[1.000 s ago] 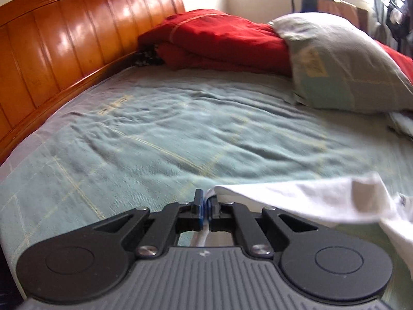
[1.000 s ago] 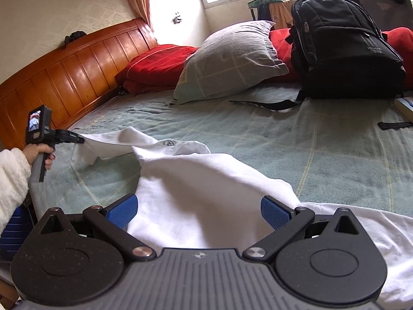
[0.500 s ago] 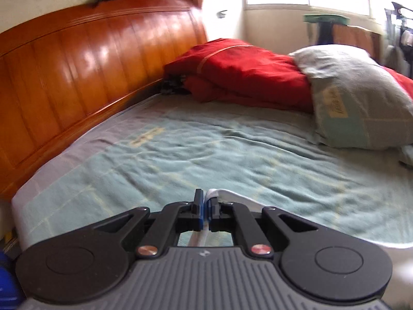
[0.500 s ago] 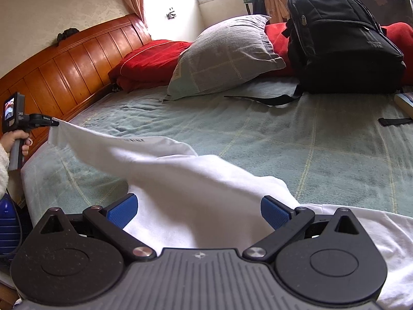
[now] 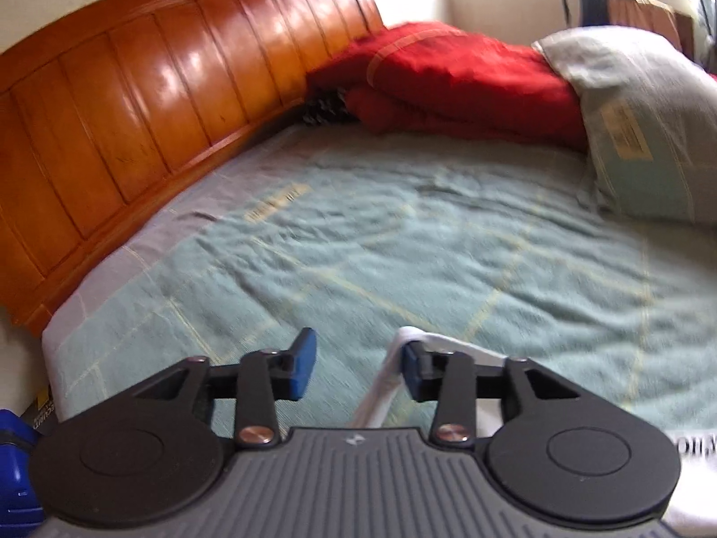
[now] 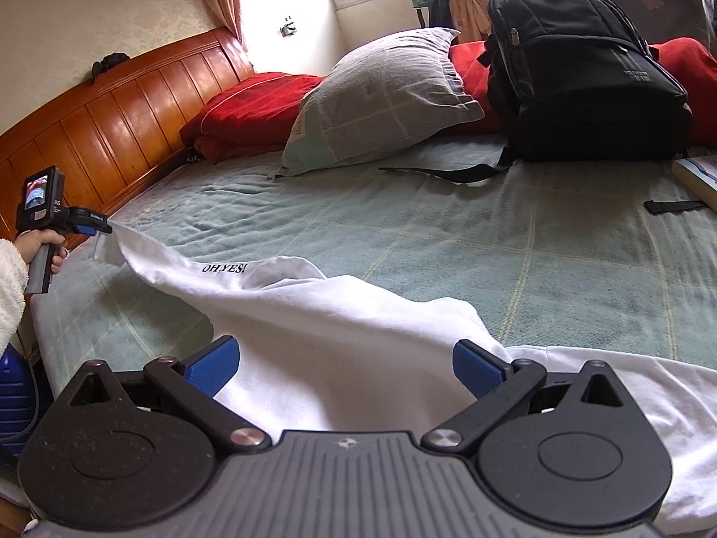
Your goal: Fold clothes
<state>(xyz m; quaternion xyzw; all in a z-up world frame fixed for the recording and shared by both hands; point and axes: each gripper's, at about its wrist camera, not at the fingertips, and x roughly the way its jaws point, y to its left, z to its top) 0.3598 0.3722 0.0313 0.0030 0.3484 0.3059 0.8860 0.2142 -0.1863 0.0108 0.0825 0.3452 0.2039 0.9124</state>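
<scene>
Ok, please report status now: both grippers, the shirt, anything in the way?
Left gripper just opening, shirt edge draped over one finger. Right gripper open above shirt. Backpack far back, not blocking.

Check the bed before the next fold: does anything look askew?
Yes. The white shirt lies bunched, and its corner still drapes over one pad of the left tool, whose jaws have just been opening. The right tool is open above the shirt.

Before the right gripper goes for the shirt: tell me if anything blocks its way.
Nothing visible does. The white shirt lies on the bed directly ahead of the right gripper, whose jaws stand wide open. The backpack and pillow sit far beyond it.
</scene>
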